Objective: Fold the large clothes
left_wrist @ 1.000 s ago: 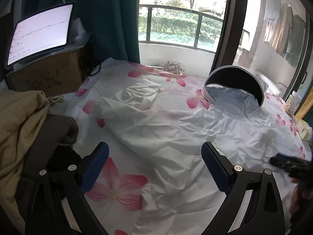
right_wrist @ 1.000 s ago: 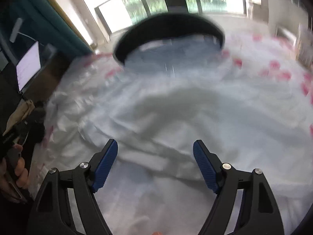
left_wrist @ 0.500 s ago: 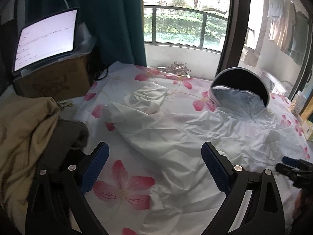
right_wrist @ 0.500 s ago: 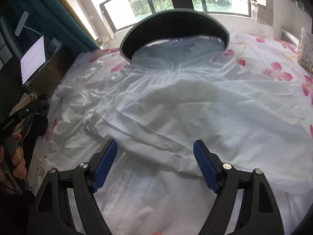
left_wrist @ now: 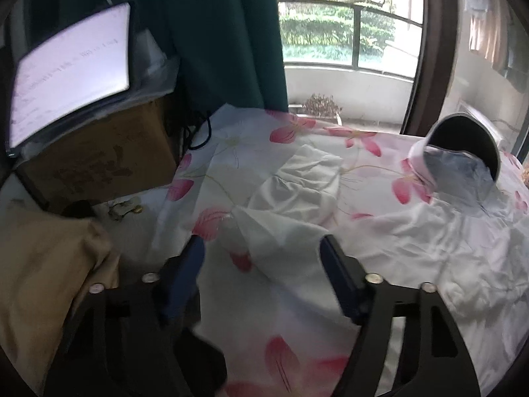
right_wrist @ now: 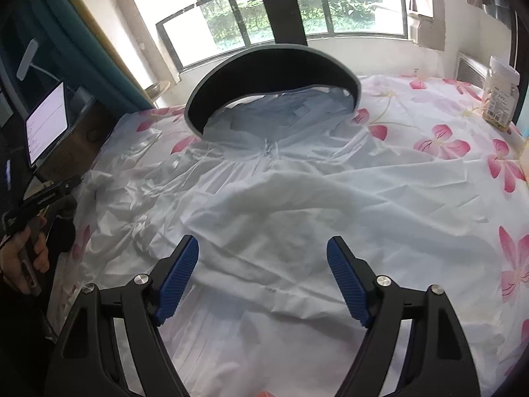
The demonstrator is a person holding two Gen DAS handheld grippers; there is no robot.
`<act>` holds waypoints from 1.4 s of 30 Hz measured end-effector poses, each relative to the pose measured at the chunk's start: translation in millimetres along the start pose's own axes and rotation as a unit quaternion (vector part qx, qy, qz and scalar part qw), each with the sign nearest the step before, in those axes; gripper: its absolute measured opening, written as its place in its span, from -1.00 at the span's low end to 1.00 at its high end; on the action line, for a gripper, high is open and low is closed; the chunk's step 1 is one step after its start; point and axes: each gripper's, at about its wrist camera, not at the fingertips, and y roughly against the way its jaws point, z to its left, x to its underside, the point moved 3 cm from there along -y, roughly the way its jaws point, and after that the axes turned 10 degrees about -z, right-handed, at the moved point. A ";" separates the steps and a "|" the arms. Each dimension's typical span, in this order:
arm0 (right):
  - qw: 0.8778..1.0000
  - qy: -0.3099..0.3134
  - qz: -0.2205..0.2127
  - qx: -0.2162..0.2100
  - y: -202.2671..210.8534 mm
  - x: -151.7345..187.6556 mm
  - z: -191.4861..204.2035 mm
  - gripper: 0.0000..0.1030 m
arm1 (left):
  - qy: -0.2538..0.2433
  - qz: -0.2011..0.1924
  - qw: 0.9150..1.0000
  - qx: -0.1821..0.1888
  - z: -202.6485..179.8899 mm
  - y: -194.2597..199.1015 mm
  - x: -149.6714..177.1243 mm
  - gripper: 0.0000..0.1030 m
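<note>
Here, a large white jacket (right_wrist: 281,218) is lying spread face-up and rumpled across a bed sheet (right_wrist: 439,122) printed with pink flowers, its hood (right_wrist: 274,82) pointing toward the window, probably laid out flat so it can be folded. One sleeve (left_wrist: 297,182) is lying bunched out toward the curtain side, so it probably needs folding in first.

The left gripper (left_wrist: 263,254) is hovering just above that sleeve's end with its jaws spread wide and nothing between them, likely lining up to pinch the cloth. The right gripper (right_wrist: 263,258) is hanging over the jacket's lower body, also spread apart and holding nothing, seemingly waiting near the hem.

Beside the bed a lit screen (left_wrist: 71,72) is sitting on a cardboard box (left_wrist: 99,162); lines of text are showing on it, and a print on the box, but both are too blurred to read. A jar (right_wrist: 501,92) with a label is standing on the far corner, its writing too small to make out.
</note>
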 end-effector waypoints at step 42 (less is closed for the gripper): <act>0.999 -0.038 -0.035 0.005 21.1 -20.2 -30.6 0.55 | 0.133 -0.105 0.985 -0.031 54.8 -3.1 -99.1 -0.84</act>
